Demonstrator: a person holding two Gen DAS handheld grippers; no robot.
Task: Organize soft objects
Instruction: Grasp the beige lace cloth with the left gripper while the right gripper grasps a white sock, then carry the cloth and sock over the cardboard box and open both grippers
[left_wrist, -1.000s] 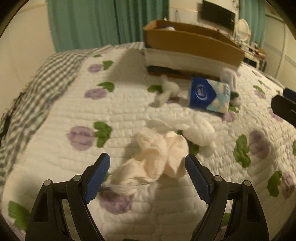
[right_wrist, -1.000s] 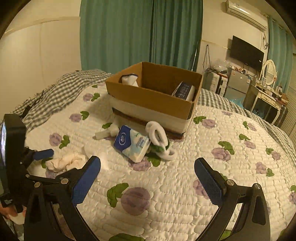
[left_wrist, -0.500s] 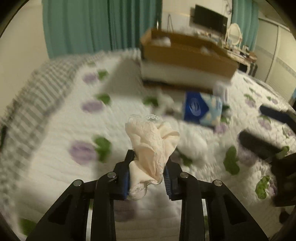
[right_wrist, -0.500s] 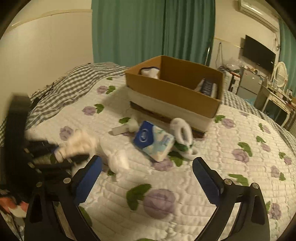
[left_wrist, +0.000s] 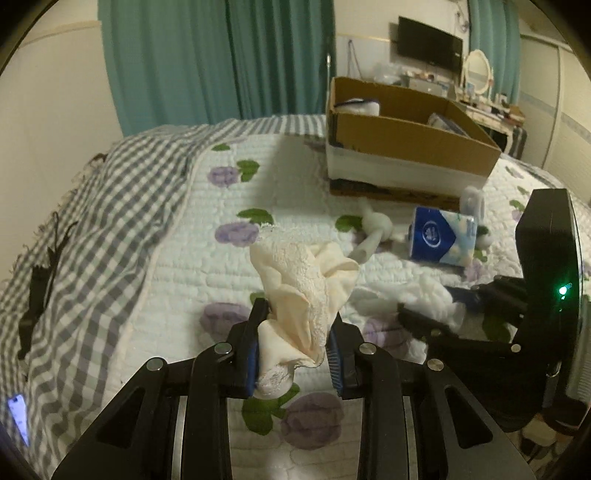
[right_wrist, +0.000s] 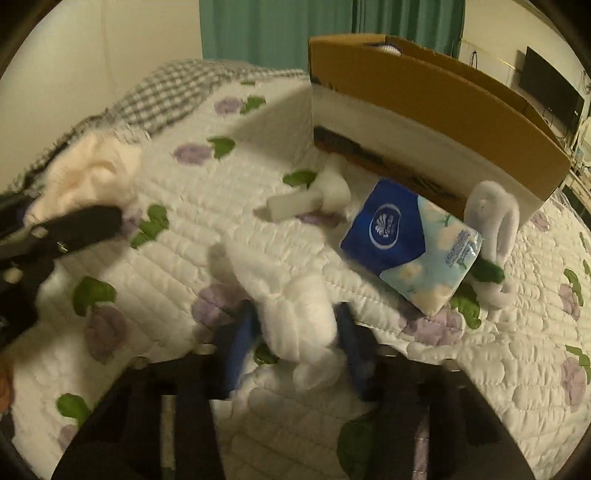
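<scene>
- A cream lace cloth is clamped in the left claw, lifted above the bed.
- A white fluffy cloth, lying mid-bed, is straddled by the right claw; its grip cannot be told.

The left gripper was built of matte black plastic, its two arms cut through with long open slots and pinned with round silver screws along their upper faces. Its fingers carried ribbed blue pads on their inner sides. Seen from the left wrist camera, the right gripper showed a tall black boxy housing with one small green light glowing on its side, a silver screw below it, and dark blue pads at its tips. In its own view the right gripper was blurred: black slotted arms and blue-padded fingers, with finer detail impossible to make out.
</scene>
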